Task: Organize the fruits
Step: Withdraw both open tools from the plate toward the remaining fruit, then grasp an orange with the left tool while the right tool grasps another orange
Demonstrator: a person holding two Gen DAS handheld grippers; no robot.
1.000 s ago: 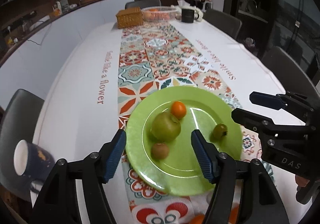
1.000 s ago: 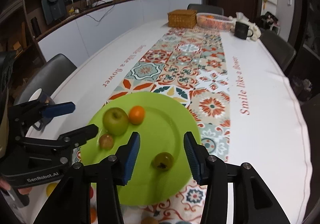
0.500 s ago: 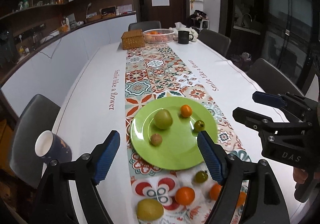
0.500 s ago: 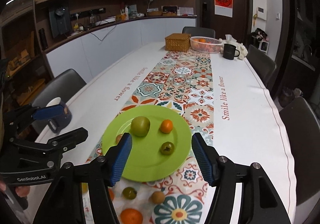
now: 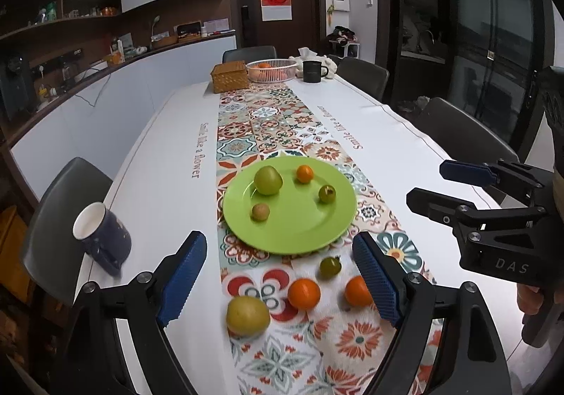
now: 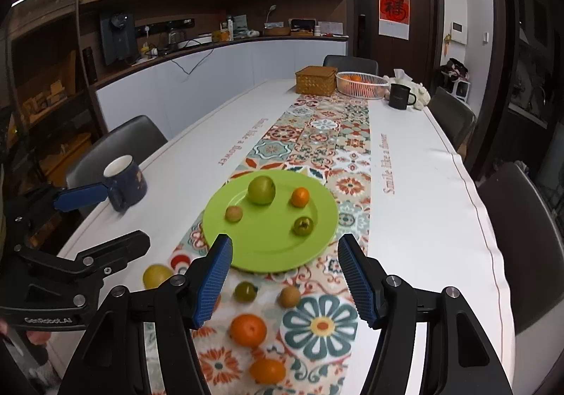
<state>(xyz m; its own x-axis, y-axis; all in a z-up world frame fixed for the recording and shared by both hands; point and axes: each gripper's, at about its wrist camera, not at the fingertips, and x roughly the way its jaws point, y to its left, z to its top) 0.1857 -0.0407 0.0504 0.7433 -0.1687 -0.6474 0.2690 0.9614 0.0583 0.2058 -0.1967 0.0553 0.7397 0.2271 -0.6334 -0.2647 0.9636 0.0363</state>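
A green plate (image 5: 303, 232) (image 6: 261, 254) on the patterned runner holds a green apple (image 5: 268, 180) (image 6: 261, 189), a small orange (image 5: 304, 173) (image 6: 300, 196), a dark green fruit (image 5: 327, 193) (image 6: 303, 225) and a brown kiwi (image 5: 260, 211) (image 6: 233, 213). In front of the plate lie a yellow-green fruit (image 5: 247, 315) (image 6: 157, 275), two oranges (image 5: 304, 293) (image 5: 357, 291), a small green fruit (image 5: 330, 267) (image 6: 245, 291) and a brown fruit (image 6: 289, 296). My left gripper (image 5: 278, 284) and right gripper (image 6: 283, 278) are open and empty, held above the loose fruit.
A dark blue mug (image 5: 102, 239) (image 6: 126, 181) stands near the left table edge. At the far end are a wicker box (image 5: 229, 77), a white fruit basket (image 5: 271, 70) and a black mug (image 5: 313, 71). Grey chairs line both sides.
Both grippers have pulled back and up from the plate, so the loose fruit in front of it has come into view. The fruit on the plate has not moved.
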